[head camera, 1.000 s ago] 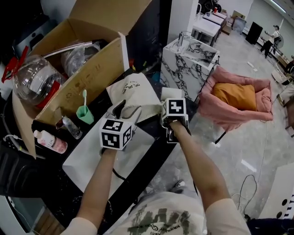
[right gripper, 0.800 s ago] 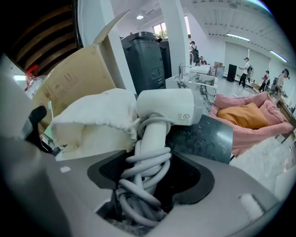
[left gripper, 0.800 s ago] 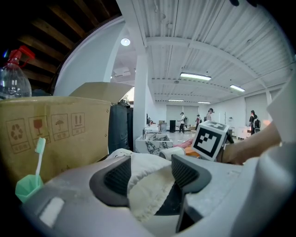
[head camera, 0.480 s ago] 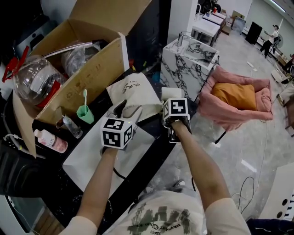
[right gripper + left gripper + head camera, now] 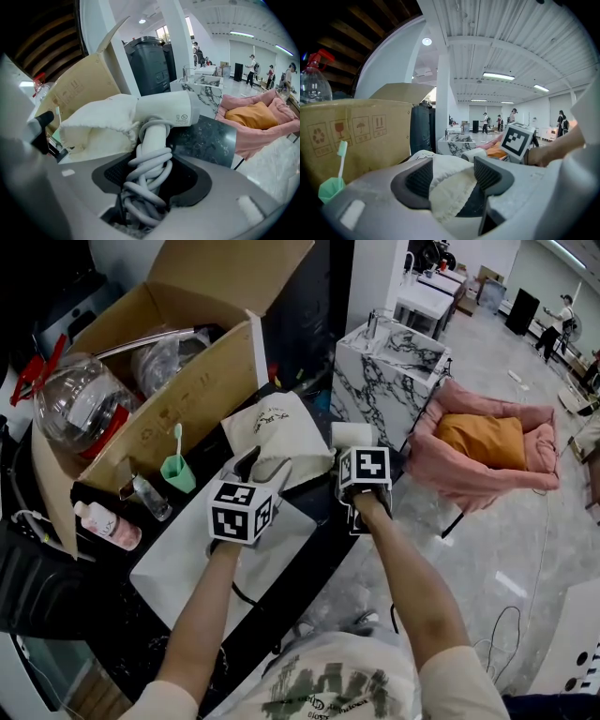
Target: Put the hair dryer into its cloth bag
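Observation:
The cream cloth bag (image 5: 277, 432) lies on the dark counter, its mouth toward me. My left gripper (image 5: 253, 467) is shut on the bag's near edge; in the left gripper view the cloth (image 5: 450, 185) fills the gap between the pads. The white hair dryer (image 5: 173, 110) has its front end inside the bag (image 5: 98, 124). Its handle, wrapped in grey cord (image 5: 147, 173), stands between the jaws of my right gripper (image 5: 150, 180). Those jaws are closing and the cord touches the pads. In the head view only the dryer's rear end (image 5: 352, 434) shows above the right gripper (image 5: 356, 448).
An open cardboard box (image 5: 187, 371) with a clear jug (image 5: 80, 409) stands at the left. A green cup with a toothbrush (image 5: 175, 470) and small bottles (image 5: 108, 524) sit beside it. A white sheet (image 5: 206, 563) lies under my left arm. A marble block (image 5: 394, 348) and a pink pet bed (image 5: 487, 442) are at the right.

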Demonstrator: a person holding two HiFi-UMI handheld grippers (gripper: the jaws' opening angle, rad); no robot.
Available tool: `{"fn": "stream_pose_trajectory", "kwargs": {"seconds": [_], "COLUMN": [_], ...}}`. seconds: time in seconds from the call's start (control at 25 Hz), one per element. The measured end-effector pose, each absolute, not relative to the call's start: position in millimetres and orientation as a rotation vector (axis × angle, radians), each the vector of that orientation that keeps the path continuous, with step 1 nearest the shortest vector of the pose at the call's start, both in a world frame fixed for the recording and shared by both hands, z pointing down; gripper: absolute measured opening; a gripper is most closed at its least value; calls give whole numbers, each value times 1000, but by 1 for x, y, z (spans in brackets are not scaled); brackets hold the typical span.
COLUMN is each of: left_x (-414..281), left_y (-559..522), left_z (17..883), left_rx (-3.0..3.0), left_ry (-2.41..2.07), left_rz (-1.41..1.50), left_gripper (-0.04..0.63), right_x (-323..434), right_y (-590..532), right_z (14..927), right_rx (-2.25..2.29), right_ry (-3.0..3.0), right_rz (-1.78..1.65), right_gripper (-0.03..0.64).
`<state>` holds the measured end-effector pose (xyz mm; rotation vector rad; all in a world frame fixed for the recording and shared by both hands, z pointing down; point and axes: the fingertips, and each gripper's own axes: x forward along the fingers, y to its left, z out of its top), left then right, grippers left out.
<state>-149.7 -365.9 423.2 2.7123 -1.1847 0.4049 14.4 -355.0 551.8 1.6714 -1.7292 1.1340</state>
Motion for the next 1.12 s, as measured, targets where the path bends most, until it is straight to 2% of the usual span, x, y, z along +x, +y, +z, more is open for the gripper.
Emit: {"fn": "stream_pose_trajectory", "kwargs": {"seconds": [1.12], "left_x": [-156], "left_y": [-372], "left_z": [440], "left_rx": [2668], "left_ry": [-1294], "left_rz": [577], "left_gripper": [283], "right_x": [36], "right_y": [-315], "right_z": [475], "right_rx": [1523], "right_ry": [-2059], "right_rz": [868], "right_gripper": [252]}}
